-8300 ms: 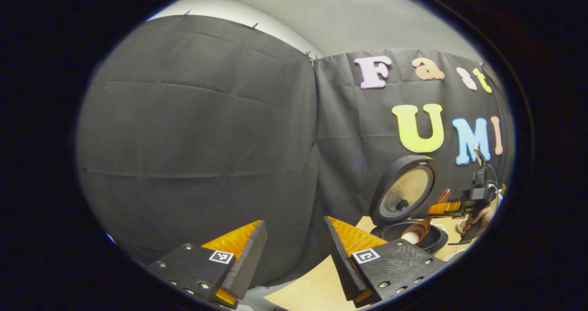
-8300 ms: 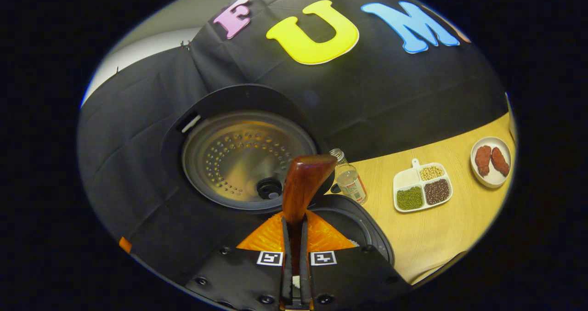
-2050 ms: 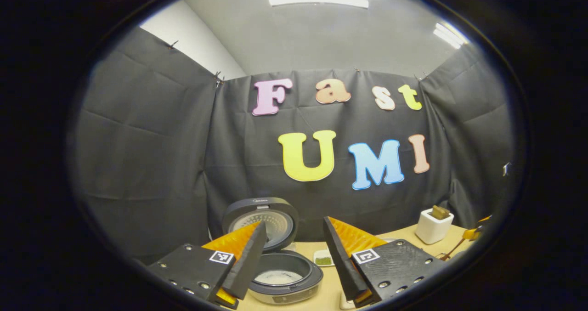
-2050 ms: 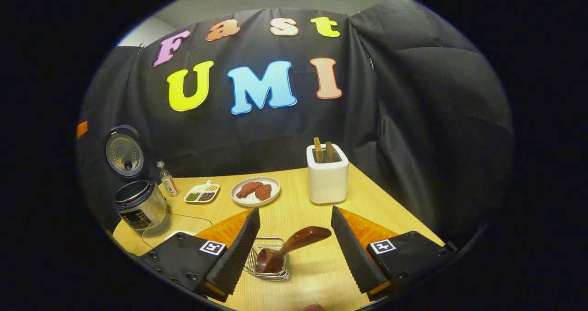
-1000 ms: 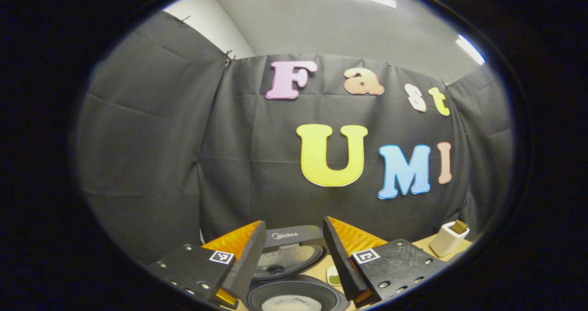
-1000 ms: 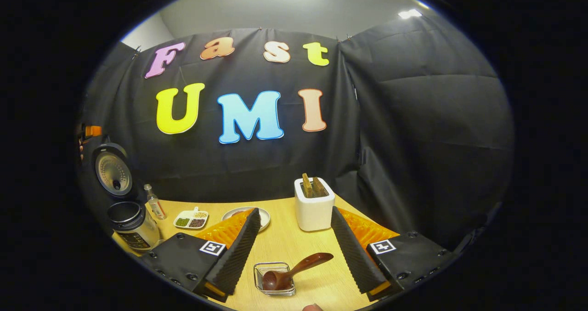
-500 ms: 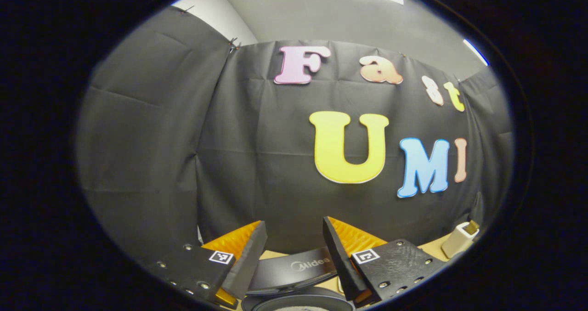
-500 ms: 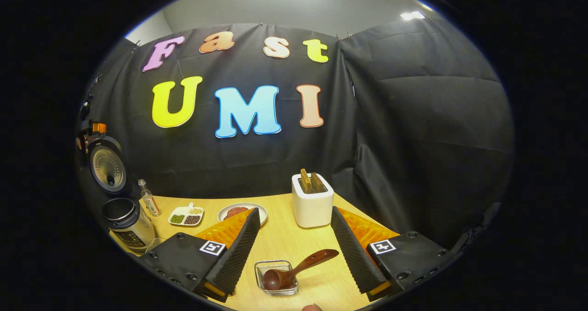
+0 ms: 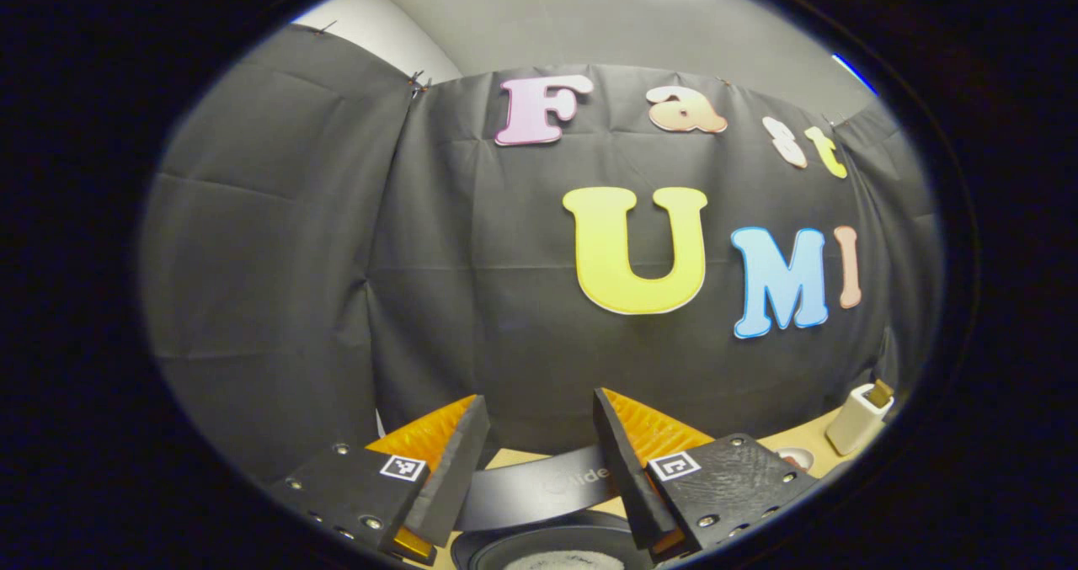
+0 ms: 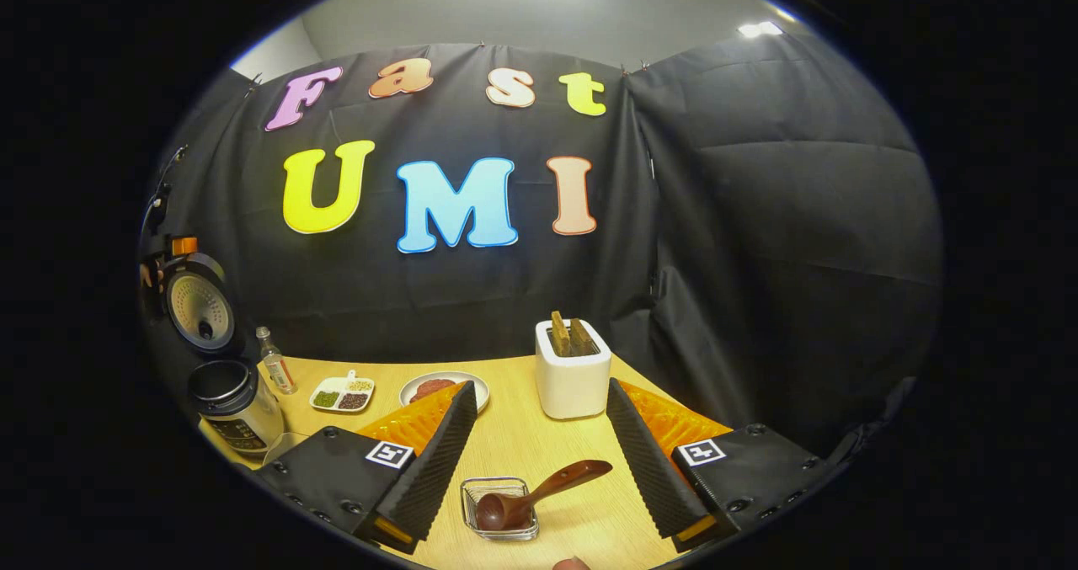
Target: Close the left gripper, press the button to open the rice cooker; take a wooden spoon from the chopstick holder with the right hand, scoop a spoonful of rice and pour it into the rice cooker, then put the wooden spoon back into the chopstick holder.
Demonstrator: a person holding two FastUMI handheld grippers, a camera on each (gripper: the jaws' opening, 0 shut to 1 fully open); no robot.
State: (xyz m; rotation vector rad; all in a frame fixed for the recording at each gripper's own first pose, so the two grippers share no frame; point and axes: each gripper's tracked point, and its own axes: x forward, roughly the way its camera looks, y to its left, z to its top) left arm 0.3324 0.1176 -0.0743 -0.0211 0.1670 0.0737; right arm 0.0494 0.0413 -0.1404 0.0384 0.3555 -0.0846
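Note:
In the right gripper view my right gripper (image 10: 540,385) is open, and the wooden spoon (image 10: 539,492) lies free below it. The spoon's bowl rests in a small wire basket (image 10: 472,503) and its handle points up to the right. At the far left stands the rice cooker (image 10: 232,402), its lid (image 10: 198,300) raised upright. My left gripper (image 10: 173,246) hovers at the top edge of that lid. In the left gripper view that gripper (image 9: 539,397) is open, with the lid's dark rim (image 9: 539,490) just under its fingers and white rice in the pot (image 9: 564,560) below.
A white holder (image 10: 573,385) with brown pieces stands behind the basket on the wooden table (image 10: 514,444). A plate of meat (image 10: 442,387), a divided dish of beans (image 10: 341,395) and a small bottle (image 10: 274,370) sit between it and the cooker. Black cloth walls close the booth.
The spoon, gripped over the cooker 8 s ago, now lies in the wire basket with the right gripper open. The left gripper has come up to the raised lid's top edge.

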